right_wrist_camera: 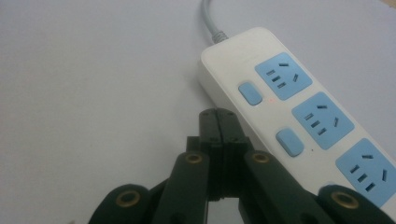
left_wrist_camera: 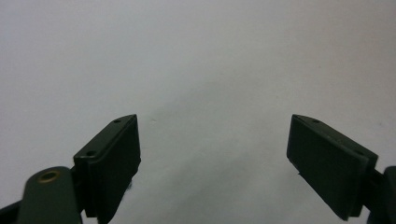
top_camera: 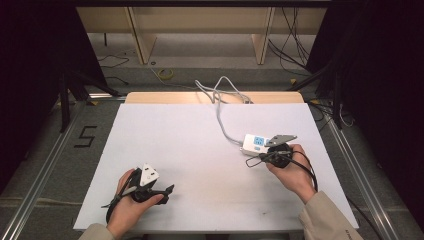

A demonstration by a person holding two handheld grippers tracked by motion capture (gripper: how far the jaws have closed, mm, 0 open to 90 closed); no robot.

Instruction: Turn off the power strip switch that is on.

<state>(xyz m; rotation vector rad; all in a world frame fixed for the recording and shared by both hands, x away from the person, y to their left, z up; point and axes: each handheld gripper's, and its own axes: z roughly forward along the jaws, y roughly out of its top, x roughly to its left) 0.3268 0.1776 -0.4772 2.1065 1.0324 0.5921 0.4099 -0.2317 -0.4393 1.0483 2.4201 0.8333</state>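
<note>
Standing beside the table, I see the person's right gripper [right_wrist_camera: 218,116] with its jaws pressed together on nothing, the tips just beside the long edge of a white power strip [right_wrist_camera: 299,107] near the first blue switch [right_wrist_camera: 251,94]. That strip lies on the white table [top_camera: 190,145] toward the right, its grey cord [top_camera: 220,112] running off the far edge. A small red glow sits beside the first switch, so it may be live. My guess is a poke at a switch is coming; since the tips sit off to the side, they could shove the light strip along instead. Resting low at the near left, the left gripper [left_wrist_camera: 215,154] has its jaws spread wide over bare tabletop. No containers are on the table.
</note>
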